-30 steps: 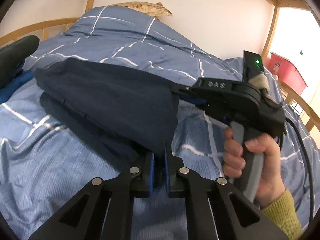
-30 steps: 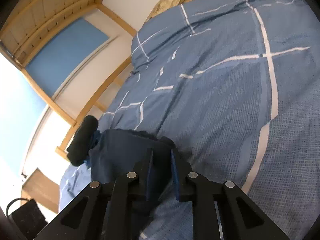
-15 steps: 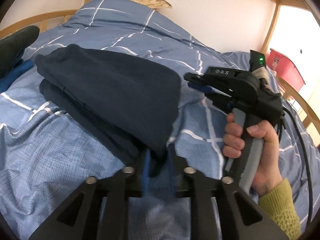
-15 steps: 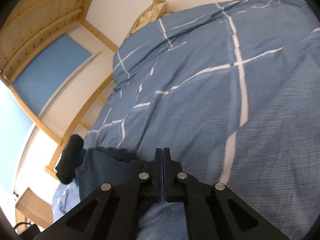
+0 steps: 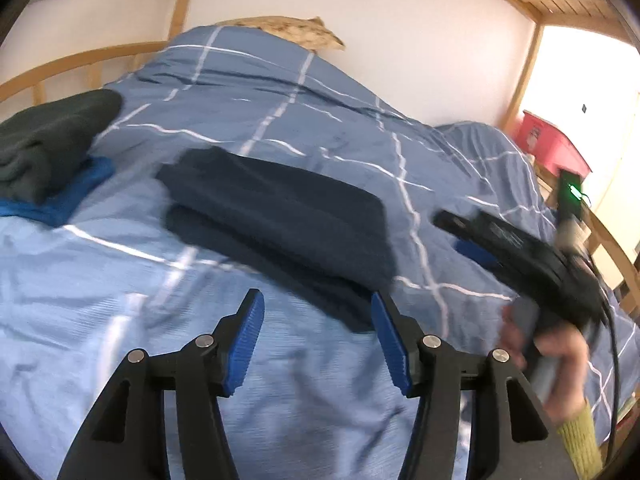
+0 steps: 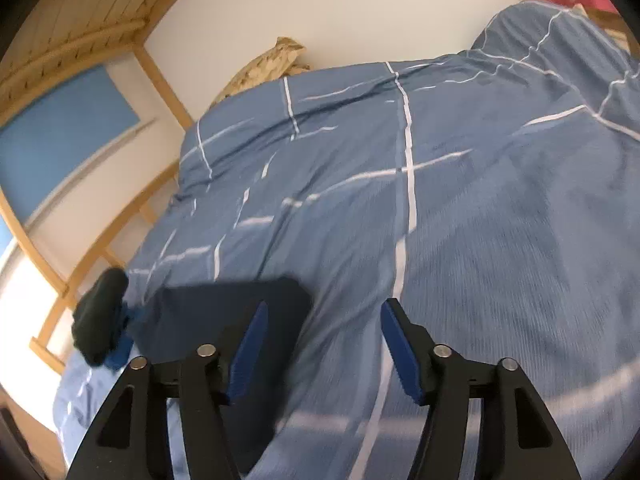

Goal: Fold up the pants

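Note:
The dark navy pants (image 5: 280,216) lie folded in a flat stack on the blue checked duvet (image 5: 100,300). They also show in the right wrist view (image 6: 224,320) at lower left. My left gripper (image 5: 316,344) is open and empty, just in front of the stack's near edge. My right gripper (image 6: 324,344) is open and empty, to the right of the pants. It shows in the left wrist view (image 5: 472,232) as a blurred black tool held by a hand at the right.
A dark rolled garment (image 5: 48,140) on a blue cloth (image 5: 68,200) lies at the bed's left edge. A wooden bed rail (image 5: 80,64) runs behind. A patterned pillow (image 5: 288,32) is at the head. A red bin (image 5: 552,148) stands at far right.
Both grippers let go of the pants and opened wide. They have pulled back from the folded stack, which now rests flat on the duvet.

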A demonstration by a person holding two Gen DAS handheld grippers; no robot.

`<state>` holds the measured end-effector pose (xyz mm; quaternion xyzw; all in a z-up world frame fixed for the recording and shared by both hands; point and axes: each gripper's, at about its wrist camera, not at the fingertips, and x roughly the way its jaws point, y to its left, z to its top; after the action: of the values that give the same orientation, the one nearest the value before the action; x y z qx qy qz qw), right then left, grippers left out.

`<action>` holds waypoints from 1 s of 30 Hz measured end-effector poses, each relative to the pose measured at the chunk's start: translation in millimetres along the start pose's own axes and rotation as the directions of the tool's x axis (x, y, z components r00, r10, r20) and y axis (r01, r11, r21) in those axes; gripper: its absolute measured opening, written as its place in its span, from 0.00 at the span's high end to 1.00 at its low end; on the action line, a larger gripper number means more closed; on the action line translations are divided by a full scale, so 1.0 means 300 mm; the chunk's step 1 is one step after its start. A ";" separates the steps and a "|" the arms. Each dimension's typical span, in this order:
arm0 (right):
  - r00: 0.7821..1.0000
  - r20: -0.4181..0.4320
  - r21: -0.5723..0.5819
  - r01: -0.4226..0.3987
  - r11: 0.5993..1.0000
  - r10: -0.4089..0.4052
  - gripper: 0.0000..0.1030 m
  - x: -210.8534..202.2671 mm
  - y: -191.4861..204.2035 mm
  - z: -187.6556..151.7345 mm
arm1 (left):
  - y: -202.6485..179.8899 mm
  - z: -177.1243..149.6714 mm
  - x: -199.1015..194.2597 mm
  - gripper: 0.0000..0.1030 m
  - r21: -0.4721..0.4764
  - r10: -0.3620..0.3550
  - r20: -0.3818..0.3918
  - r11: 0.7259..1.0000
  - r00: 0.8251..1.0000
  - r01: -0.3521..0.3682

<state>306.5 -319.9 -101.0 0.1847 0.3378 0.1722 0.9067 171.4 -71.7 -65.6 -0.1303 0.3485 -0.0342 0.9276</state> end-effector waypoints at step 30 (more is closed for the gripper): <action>0.967 0.077 0.096 0.235 0.967 -0.243 0.33 0.045 0.268 -0.166 | 0.393 0.351 0.292 0.31 0.141 0.024 -0.003 0.990 1.000 -0.023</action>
<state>267.4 -233.0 -107.4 0.1891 0.3242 0.0386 0.9261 303.4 51.4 -76.5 -0.0605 0.3488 -0.0481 0.9340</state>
